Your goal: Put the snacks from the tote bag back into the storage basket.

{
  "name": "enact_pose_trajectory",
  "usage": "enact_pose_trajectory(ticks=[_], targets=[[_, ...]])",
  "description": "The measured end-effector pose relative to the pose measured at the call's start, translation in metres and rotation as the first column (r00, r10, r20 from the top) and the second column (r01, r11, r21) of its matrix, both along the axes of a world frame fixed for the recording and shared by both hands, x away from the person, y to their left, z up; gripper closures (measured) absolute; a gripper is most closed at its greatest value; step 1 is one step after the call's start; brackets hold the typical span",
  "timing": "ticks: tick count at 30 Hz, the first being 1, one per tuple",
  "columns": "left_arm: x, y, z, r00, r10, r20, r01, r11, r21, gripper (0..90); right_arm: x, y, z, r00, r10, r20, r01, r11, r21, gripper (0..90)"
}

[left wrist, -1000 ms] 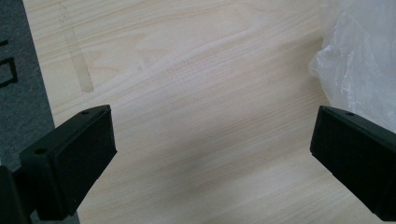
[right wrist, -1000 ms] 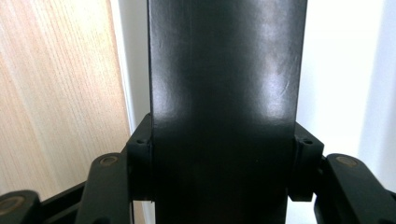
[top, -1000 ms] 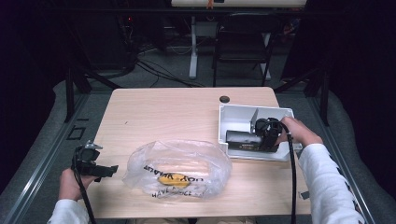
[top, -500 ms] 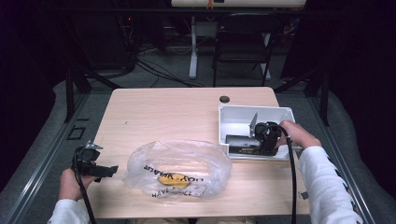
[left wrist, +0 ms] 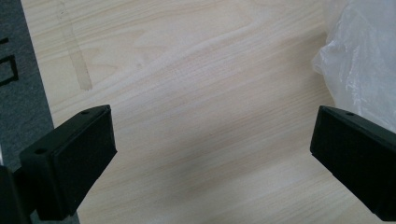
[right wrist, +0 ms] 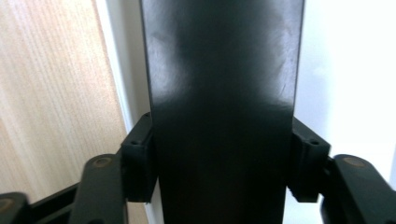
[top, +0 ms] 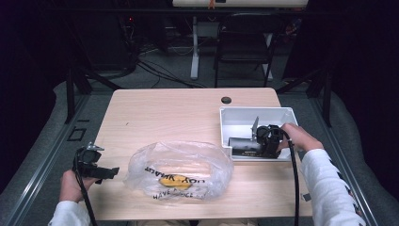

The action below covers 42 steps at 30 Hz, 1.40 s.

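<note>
A long black box-shaped object (top: 244,146) lies in the white bin (top: 256,115) at the table's right, along its near wall. My right gripper (top: 263,141) is shut on that black object (right wrist: 222,102), its two pads (right wrist: 137,161) pressed against both sides. A clear plastic bag (top: 181,169) with black print and something yellow inside rests at the front middle of the table. My left gripper (top: 110,172) is open above bare wood just left of the bag (left wrist: 359,56), nothing between its fingers (left wrist: 74,156).
The light wooden table (top: 164,117) has a round black cable hole (top: 226,100) near its far edge. A grey floor strip (left wrist: 18,93) runs past the table's left edge. A folding chair (top: 242,47) and desk legs stand behind.
The right gripper and the black object have shifted slightly toward the near wall of the bin. The left gripper has stayed put.
</note>
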<state>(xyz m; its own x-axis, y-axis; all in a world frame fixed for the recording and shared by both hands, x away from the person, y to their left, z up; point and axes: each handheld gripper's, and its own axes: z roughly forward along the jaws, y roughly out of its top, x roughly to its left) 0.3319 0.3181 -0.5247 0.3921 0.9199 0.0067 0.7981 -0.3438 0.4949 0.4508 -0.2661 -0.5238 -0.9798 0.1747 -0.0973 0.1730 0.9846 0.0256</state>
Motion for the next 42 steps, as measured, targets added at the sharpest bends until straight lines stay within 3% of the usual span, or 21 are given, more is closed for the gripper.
enact_pose_trajectory(ticks=[4, 7, 13, 16, 19, 22, 25, 31, 32, 35, 36, 38, 41, 42], targets=[[0.0, 0.0, 0.0, 1.0, -0.001, 0.001, 0.001, 1.0, 0.002, 0.1, 0.001, 0.001, 0.0, 0.9999, -0.017, 0.0, 0.017, 1.0, -0.013, 30.1], [0.0, 0.0, 0.0, 1.0, -0.002, 0.001, 0.002, 1.0, 0.003, 0.1, 0.001, 0.003, 0.003, 0.9995, -0.03, -0.002, 0.03, 0.999, -0.011, 29.2], [0.0, 0.0, 0.001, 1.0, -0.003, 0.001, 0.003, 1.0, -0.001, 0.1, 0.002, 0.006, 0.012, 0.9968, -0.08, -0.004, 0.08, 0.996, 0.034, 25.8], [-0.001, 0.0, 0.001, 1.0, 0.0, 0.008, 0.0, 1.0, -0.002, 0.1, 0.005, 0.006, 0.019, 0.9909, -0.131, -0.033, 0.133, 0.989, 0.069, 21.2], [-0.001, 0.0, 0.001, 1.0, 0.0, 0.008, 0.0, 1.0, -0.002, 0.1, 0.006, 0.006, 0.028, 0.9805, -0.193, -0.039, 0.196, 0.974, 0.11, 15.3], [-0.001, 0.0, 0.001, 1.0, -0.004, 0.007, 0.004, 1.0, -0.002, 0.1, 0.005, 0.007, 0.036, 0.9589, -0.281, -0.04, 0.284, 0.947, 0.151, 11.9], [-0.001, 0.0, 0.001, 1.0, -0.005, 0.009, 0.005, 1.0, 0.0, 0.1, 0.001, 0.008, 0.044, 0.9447, -0.324, -0.05, 0.328, 0.927, 0.185, 11.3], [-0.001, 0.0, 0.001, 1.0, -0.004, 0.008, 0.004, 1.0, -0.001, 0.1, -0.015, 0.013, 0.053, 0.919, -0.394, -0.018, 0.387, 0.894, 0.226, 10.8], [-0.001, 0.0, 0.001, 1.0, -0.004, 0.008, 0.004, 1.0, -0.001, 0.1, -0.018, 0.013, 0.056, 0.9172, -0.398, -0.012, 0.391, 0.893, 0.224, 10.9], [-0.001, 0.0, 0.001, 1.0, -0.004, 0.008, 0.004, 1.0, -0.003, 0.1, -0.028, 0.013, 0.063, 0.901, -0.434, 0.005, 0.419, 0.872, 0.254, 11.2], [-0.001, 0.0, 0.001, 1.0, -0.003, 0.009, 0.004, 1.0, -0.003, 0.1, -0.032, 0.013, 0.064, 0.8919, -0.452, 0.006, 0.434, 0.86, 0.267, 11.2], [-0.001, 0.0, 0.001, 1.0, -0.004, 0.008, 0.004, 1.0, -0.002, 0.1, -0.04, 0.012, 0.069, 0.8871, -0.461, 0.017, 0.438, 0.853, 0.282, 11.3], [-0.001, -0.001, 0.001, 0.9999, -0.002, 0.011, 0.002, 1.0, -0.002, 0.1, -0.054, 0.01, 0.074, 0.867, -0.497, 0.028, 0.463, 0.825, 0.325, 11.2], [-0.001, -0.001, 0.001, 0.9999, -0.001, 0.011, 0.001, 1.0, -0.002, 0.1, -0.058, 0.009, 0.076, 0.8652, -0.5, 0.033, 0.464, 0.825, 0.323, 11.2]])
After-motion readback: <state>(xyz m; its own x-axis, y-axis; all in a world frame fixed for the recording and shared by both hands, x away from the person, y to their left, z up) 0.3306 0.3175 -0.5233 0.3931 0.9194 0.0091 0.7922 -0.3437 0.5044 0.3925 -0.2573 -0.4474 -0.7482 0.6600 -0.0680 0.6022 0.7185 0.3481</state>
